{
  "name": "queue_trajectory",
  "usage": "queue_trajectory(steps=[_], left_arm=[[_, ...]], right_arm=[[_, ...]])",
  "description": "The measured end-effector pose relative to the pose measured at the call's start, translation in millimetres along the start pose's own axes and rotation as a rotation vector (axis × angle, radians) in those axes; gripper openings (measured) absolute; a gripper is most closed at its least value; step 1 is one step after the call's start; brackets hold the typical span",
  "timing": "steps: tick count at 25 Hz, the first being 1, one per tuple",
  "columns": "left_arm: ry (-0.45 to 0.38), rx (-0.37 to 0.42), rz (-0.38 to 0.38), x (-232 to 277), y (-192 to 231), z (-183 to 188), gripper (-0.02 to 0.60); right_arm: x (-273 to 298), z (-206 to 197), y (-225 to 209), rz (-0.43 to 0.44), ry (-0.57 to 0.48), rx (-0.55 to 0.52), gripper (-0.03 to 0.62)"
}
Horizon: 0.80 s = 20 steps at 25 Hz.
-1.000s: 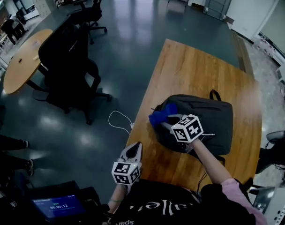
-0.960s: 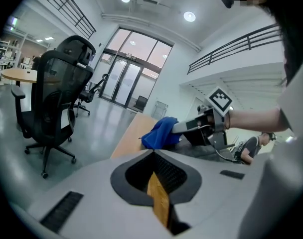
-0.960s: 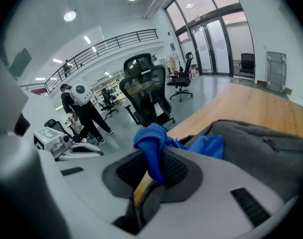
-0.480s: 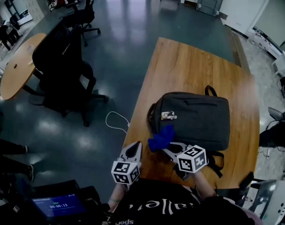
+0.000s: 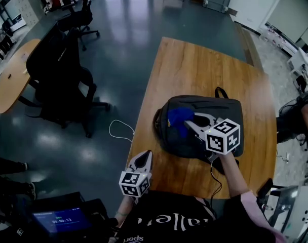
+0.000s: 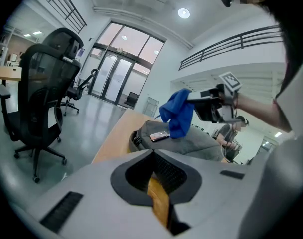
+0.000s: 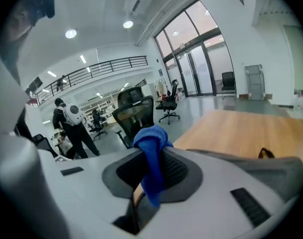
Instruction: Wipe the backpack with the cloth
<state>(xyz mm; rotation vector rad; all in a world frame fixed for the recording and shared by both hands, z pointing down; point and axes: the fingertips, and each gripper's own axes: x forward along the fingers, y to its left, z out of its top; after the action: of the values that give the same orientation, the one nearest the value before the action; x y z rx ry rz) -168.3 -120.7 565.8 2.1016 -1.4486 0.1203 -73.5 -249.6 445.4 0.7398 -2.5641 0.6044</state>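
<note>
step: wipe | right claw (image 5: pixel 192 124) closed on cloth (image 5: pixel 177 117), over backpack (image 5: pixel 220 109) | left claw (image 5: pixel 142 160) closed, empty | advice: press cloth flat, make long even strokes

You are in a big open office. Black desk chairs (image 5: pixel 58 72) on wheels stand on the shiny grey floor (image 5: pixel 133 24) at the upper left of the head view, beside a round table (image 5: pixel 12 82). A long wooden table (image 5: pixel 204 70) fills the middle. Tall glass doors (image 6: pixel 116 78) and a railed upper walkway (image 7: pixel 111 63) show in the gripper views.
</note>
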Motion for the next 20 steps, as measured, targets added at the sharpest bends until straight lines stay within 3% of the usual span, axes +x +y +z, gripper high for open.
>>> queue_trajectory(steps=[5,10,13,20], left_arm=[[0.008,0.014,-0.016,1,-2,-2,-0.002],[0.013,0.015,-0.006,-2,2,-6,-0.002],[0.009,0.015,0.000,-2,5,-6,-0.002],[0.013,0.015,0.013,-4,10,-7,-0.002]], right_arm=[[13,51,-83,-0.180,-0.011,-0.084,0.055],[33,31,-144,-0.274,0.121,-0.047,0.054],[36,4,-154,-0.279,0.174,-0.021,0.055],[13,-18,-128,-0.263,0.109,-0.002,0.055]])
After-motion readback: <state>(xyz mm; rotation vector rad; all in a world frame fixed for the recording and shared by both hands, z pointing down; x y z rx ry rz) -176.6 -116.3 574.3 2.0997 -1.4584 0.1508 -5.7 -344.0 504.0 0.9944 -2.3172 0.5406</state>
